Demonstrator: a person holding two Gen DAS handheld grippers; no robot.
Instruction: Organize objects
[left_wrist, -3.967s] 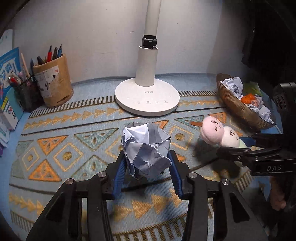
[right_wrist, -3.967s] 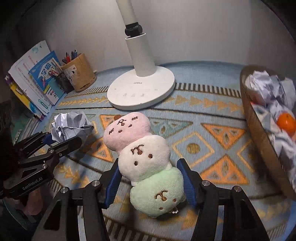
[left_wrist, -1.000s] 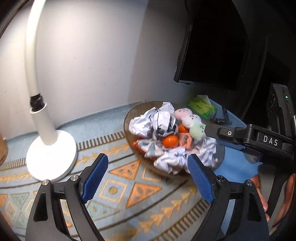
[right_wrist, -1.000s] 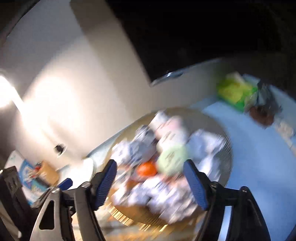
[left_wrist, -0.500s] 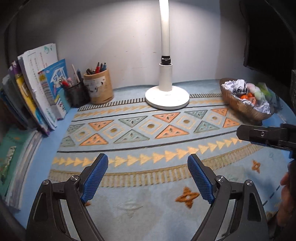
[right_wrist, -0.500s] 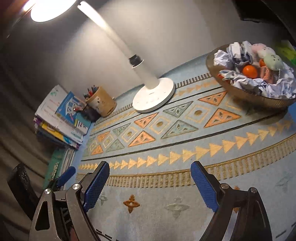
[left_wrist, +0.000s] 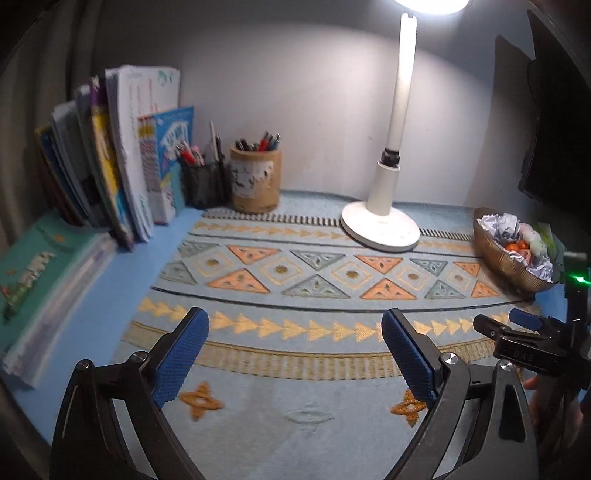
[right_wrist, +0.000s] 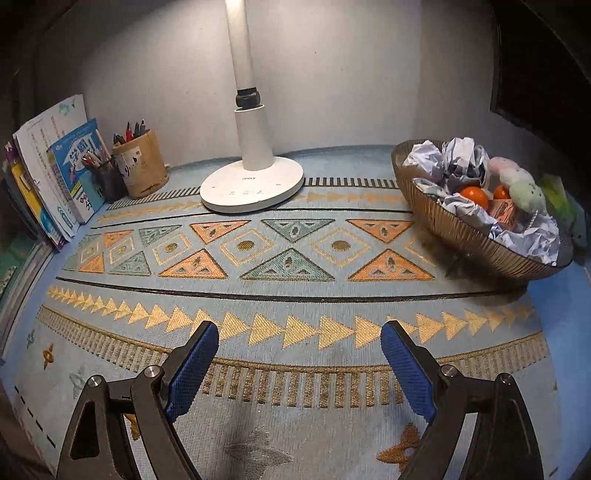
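Patterned in triangles and arrowheads, a pale blue mat (right_wrist: 295, 258) covers the desk against a grey wall. At far right sits a ribbed brown bowl (right_wrist: 461, 232), its long axis running from far left to near right. In it lie crumpled paper balls (right_wrist: 454, 155), oranges (right_wrist: 474, 195) and a three-ball plush (right_wrist: 522, 186) whose green end points to the near right. A white lamp (right_wrist: 251, 181) stands at the far middle, with a pen cup (left_wrist: 255, 181) and upright books (left_wrist: 122, 158) at far left.

The left gripper (left_wrist: 295, 354) hangs spread wide over the bare near mat, its jaws having just been opening with nothing between them. The right gripper (right_wrist: 299, 365) is likewise spread and empty.

Four seconds earlier the left pinched a paper ball and the right the plush on the mat; both now rest in the bowl. A second ago both grippers were close over the bowl; they now sit well back from it.
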